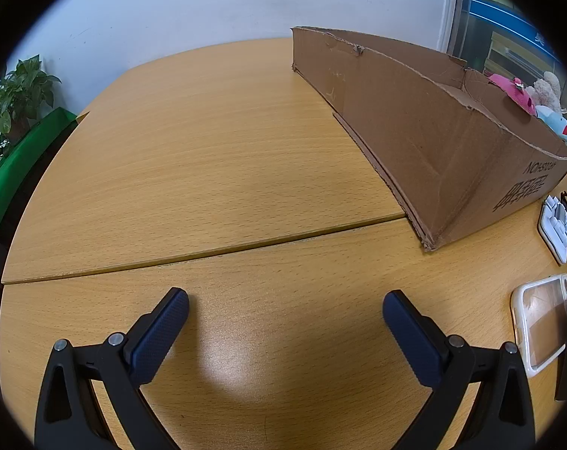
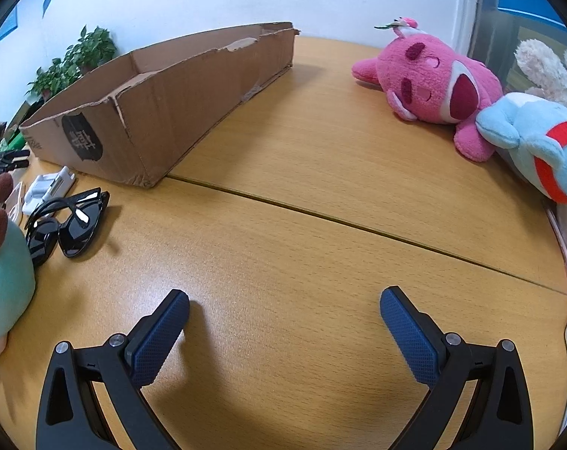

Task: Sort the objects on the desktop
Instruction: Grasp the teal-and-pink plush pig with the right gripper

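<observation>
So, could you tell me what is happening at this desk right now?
A person is sorting desktop items with two handheld grippers, but nothing is picked up yet. The left gripper and right gripper both hover open and empty over the wooden desk. The cardboard box sits open, while the black sunglasses, pink plush toy, blue plush toy and clear phone case lie outside it.

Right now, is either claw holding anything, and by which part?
Nothing is held. The left claw and the right claw are both open, over bare table.
</observation>
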The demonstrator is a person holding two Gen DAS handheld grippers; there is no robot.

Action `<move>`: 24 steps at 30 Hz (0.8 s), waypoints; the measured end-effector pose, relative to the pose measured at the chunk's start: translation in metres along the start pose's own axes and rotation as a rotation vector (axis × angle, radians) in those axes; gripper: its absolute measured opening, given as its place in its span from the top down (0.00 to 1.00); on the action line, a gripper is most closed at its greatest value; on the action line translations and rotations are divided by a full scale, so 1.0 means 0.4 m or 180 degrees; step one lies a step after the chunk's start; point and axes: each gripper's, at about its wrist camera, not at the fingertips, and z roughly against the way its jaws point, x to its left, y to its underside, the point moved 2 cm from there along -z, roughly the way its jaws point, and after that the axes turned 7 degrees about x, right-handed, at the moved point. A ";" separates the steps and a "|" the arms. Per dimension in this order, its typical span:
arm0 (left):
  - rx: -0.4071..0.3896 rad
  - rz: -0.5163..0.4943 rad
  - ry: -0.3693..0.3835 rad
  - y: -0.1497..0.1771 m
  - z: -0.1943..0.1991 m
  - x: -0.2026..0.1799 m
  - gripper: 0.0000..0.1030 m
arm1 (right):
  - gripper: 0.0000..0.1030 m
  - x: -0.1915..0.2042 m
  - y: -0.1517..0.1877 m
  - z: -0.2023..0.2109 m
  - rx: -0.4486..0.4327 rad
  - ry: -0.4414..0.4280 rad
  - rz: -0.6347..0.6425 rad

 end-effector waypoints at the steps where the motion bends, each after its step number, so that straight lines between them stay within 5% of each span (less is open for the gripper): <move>1: 0.0001 -0.0001 -0.0001 0.000 0.000 -0.002 0.00 | 0.00 0.007 0.000 0.001 0.0000 0.0051 -0.0093; 9: 0.0164 0.0227 -0.0121 0.012 0.011 -0.015 0.00 | 0.00 0.025 0.003 0.029 0.0278 0.0227 -0.0784; 12: 0.0273 0.0456 -0.0204 0.026 0.027 -0.028 0.00 | 0.00 0.094 0.007 0.121 -0.0074 0.0197 -0.0767; 15: 0.0062 0.0541 -0.0150 0.049 0.097 -0.059 0.00 | 0.00 0.181 -0.003 0.248 -0.0508 0.0029 -0.0743; 19: -0.0392 0.0487 0.0018 0.051 0.247 -0.158 0.00 | 0.00 0.307 -0.041 0.360 -0.0787 -0.0696 -0.0711; 21: -0.0549 0.0509 0.0229 0.042 0.321 -0.225 0.00 | 0.00 0.388 -0.069 0.365 -0.0735 -0.0900 -0.0536; 24: -0.0692 0.0363 0.0388 0.022 0.394 -0.332 0.00 | 0.00 0.504 -0.086 0.321 -0.0512 -0.0805 -0.0306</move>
